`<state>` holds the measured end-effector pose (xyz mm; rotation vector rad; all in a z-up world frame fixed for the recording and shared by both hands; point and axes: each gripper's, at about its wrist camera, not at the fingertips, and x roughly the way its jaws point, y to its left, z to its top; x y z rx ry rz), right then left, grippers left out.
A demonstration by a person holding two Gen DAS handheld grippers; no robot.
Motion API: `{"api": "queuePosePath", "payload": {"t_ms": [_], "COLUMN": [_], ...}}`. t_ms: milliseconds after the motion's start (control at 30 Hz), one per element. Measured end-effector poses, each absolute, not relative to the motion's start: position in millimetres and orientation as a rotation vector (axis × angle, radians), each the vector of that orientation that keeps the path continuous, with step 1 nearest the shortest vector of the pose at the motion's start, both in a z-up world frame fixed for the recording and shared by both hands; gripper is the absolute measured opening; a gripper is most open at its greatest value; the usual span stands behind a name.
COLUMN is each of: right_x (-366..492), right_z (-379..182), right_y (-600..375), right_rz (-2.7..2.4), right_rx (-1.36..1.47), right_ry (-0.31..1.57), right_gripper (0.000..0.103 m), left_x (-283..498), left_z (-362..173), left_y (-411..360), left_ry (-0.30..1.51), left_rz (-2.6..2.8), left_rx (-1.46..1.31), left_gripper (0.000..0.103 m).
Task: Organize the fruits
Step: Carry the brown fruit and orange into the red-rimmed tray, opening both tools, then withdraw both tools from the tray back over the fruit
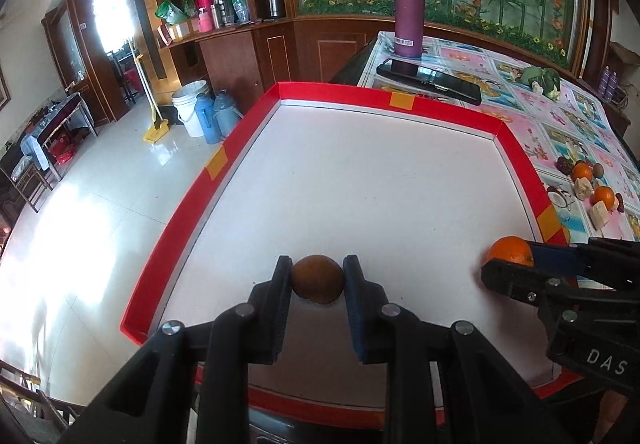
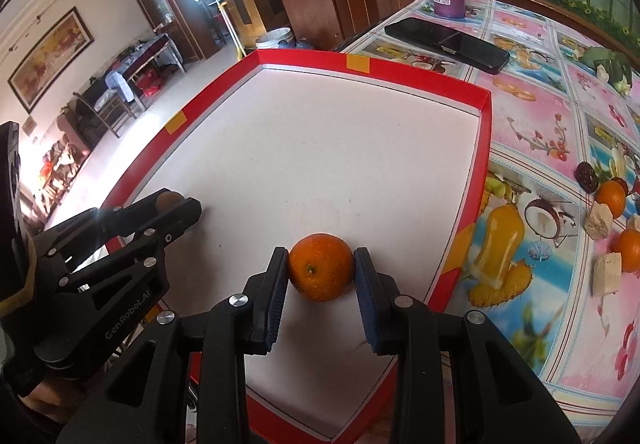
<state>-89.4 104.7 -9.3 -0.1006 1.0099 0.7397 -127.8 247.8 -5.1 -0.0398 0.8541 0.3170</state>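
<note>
My left gripper (image 1: 317, 278) is shut on a round brown fruit (image 1: 317, 279) just above the white floor of the red-rimmed tray (image 1: 332, 89), near its front left. My right gripper (image 2: 321, 272) is shut on an orange (image 2: 321, 267) over the tray's front right; it also shows in the left wrist view (image 1: 511, 251). The left gripper and brown fruit appear in the right wrist view (image 2: 168, 199). More oranges (image 2: 611, 197), dark fruits (image 2: 586, 175) and pale chunks (image 2: 607, 272) lie on the flowered tablecloth to the right of the tray.
A black phone (image 1: 428, 81) and a purple flask (image 1: 409, 9) stand behind the tray. A green vegetable (image 1: 542, 80) lies at the back right. The table's left edge drops to a tiled floor with buckets (image 1: 192, 111).
</note>
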Motion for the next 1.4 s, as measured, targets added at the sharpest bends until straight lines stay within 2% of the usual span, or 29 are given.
{"api": "queuePosePath", "payload": {"t_ms": [67,133,167,233,300,933,1200,1400], "right_x": [-91.8,-95.7,-98.5,-104.8,-112.5,-136.5,-99.4,-56.7], "right_z": [-10.7,-11.4,-11.3,-10.6,-9.6,-5.2,48.9,33.1], "right_y": [105.4,106.5,106.4,105.6,103.9,82.7,-17.6,-120.2], "right_rz": [0.748,0.743,0.742,0.746,0.756,0.868,0.786,0.559], "right_rx": [-0.112,-0.138,-0.15,-0.18,-0.205,-0.088,0.132,0.134], "right_ry": [1.021,1.007,1.0,0.984,0.971,1.052,0.821,0.841], "right_gripper": [0.033,0.035,0.042,0.042,0.043,0.044,0.044,0.045], "left_x": [-130.4,-130.3,-130.7,-131.7,-133.0,-144.3,-130.7,-103.4], "left_z": [-4.6,-4.6,-4.8,-5.0,-4.9,32.6,58.9,70.7], "left_y": [248.5,248.4,248.8,249.8,251.5,255.9,199.3,117.9], "left_ry": [0.851,0.851,0.851,0.852,0.855,0.763,0.723,0.721], "left_rz": [0.321,0.34,0.357,0.373,0.389,0.475,0.293,0.035], "left_rx": [-0.038,-0.025,-0.014,-0.008,-0.013,0.025,0.009,0.014], "left_gripper": [0.029,0.037,0.041,0.059,0.069,0.072,0.072,0.073]}}
